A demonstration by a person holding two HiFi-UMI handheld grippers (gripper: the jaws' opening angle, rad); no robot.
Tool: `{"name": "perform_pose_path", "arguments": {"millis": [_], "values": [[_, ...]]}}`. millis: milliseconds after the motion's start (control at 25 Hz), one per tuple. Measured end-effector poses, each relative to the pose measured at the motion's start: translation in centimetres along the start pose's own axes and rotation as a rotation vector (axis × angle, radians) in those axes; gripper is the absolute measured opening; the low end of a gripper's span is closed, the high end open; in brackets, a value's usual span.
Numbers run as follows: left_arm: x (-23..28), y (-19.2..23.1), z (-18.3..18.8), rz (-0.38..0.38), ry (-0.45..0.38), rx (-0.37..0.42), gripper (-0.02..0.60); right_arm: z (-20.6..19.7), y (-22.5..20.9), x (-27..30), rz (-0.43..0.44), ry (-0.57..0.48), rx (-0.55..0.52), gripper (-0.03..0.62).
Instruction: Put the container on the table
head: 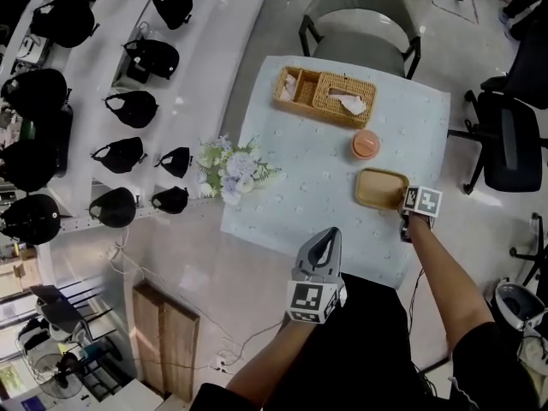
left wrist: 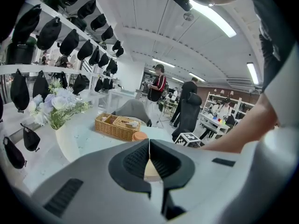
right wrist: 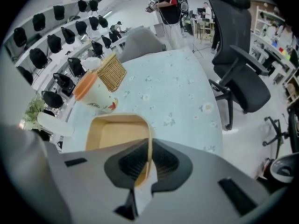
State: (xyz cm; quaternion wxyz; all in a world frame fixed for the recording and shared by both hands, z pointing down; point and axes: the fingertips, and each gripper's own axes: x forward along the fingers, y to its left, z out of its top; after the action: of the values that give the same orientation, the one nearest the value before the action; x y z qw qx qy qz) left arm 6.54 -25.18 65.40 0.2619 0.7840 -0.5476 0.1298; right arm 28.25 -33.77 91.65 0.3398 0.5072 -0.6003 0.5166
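The container (head: 379, 188) is a shallow tan tray with rounded corners, low over the right part of the table (head: 291, 187); whether it rests on the cloth I cannot tell. My right gripper (head: 404, 215) is shut on its near right rim, and in the right gripper view the thin rim (right wrist: 148, 143) runs between the ribbed pads. My left gripper (head: 324, 236) hovers at the table's front edge, pointing toward the tray. Its jaws (left wrist: 149, 148) are shut with nothing between them.
A white cup with an orange lid (head: 366, 144) stands just behind the tray. A wicker basket (head: 324, 95) sits at the table's far side, a flower bunch (head: 229, 168) at its left edge. A grey chair (head: 364, 24) is beyond, a black office chair (head: 505, 135) to the right.
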Motion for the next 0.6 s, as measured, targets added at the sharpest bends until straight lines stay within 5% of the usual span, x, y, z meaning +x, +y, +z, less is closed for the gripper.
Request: {"name": "perform_pose_path", "arguments": {"millis": [600], "values": [[-1.9,1.5,1.0,0.0,-0.033,-0.003,0.008,-0.3,0.9,-0.9,0.008,-0.004,-0.042,0.147]]}}
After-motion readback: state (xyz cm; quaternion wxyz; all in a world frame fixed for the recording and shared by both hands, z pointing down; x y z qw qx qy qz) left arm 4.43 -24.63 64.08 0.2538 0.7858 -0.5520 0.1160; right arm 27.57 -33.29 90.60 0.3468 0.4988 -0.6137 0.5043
